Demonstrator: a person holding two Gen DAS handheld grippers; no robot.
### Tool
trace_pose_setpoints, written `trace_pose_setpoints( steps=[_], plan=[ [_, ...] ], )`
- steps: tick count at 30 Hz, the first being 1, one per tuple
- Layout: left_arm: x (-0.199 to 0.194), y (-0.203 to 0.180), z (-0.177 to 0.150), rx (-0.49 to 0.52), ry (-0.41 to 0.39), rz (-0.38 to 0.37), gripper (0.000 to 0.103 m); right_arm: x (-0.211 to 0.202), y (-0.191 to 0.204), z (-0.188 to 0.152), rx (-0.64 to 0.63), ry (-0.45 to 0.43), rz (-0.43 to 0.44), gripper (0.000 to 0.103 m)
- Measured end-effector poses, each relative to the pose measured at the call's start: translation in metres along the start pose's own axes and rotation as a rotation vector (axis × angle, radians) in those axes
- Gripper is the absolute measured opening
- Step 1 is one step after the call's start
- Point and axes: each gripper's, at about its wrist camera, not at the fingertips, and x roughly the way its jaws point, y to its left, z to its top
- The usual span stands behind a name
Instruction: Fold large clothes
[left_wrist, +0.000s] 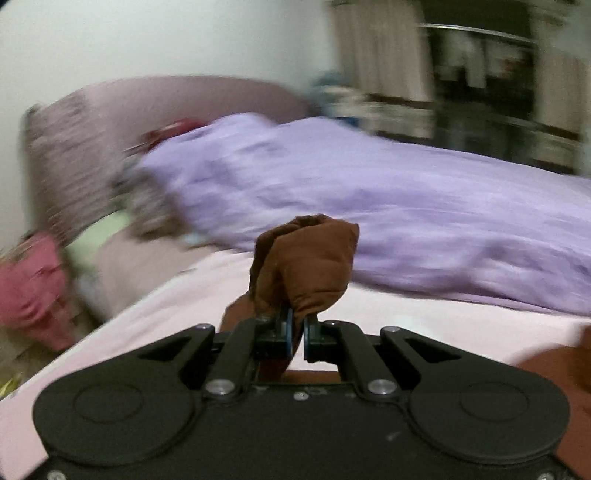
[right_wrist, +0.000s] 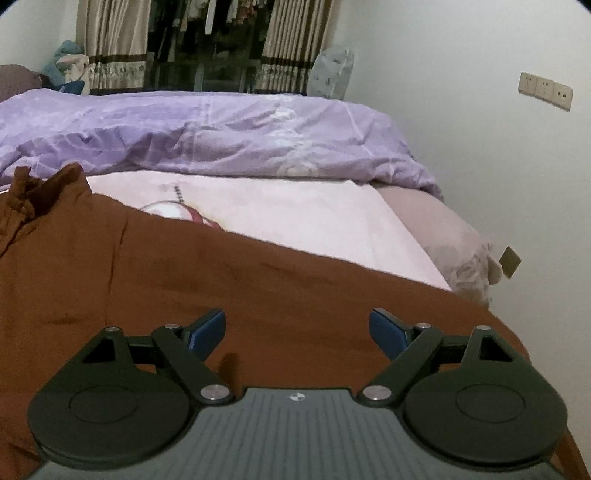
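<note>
Left wrist view: my left gripper (left_wrist: 297, 325) clamped the bunched brown fabric garment (left_wrist: 306, 266); my right gripper (right_wrist: 297, 328) stood with jaws apart above it

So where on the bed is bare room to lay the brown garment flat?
The pink sheet is bare between the purple duvet and the brown garment. The bed's head end looks crowded with a pillow and pink cloth.

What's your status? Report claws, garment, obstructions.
Left claw shut on brown garment. Right claw open above it. Purple duvet beyond, clear of garment.
</note>
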Motion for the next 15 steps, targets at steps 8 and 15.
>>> trace_pose_setpoints(
  steps=[8, 15],
  plan=[
    [-0.094, -0.16, -0.039, 0.197, -0.013, -0.421, 0.003, 0.0, -0.019, -0.01, 0.026, 0.008, -0.029, 0.102],
    [-0.133, -0.242, -0.077, 0.281, -0.061, -0.583, 0.003, 0.01, -0.053, -0.017, 0.087, 0.059, -0.171, 0.102]
  ],
)
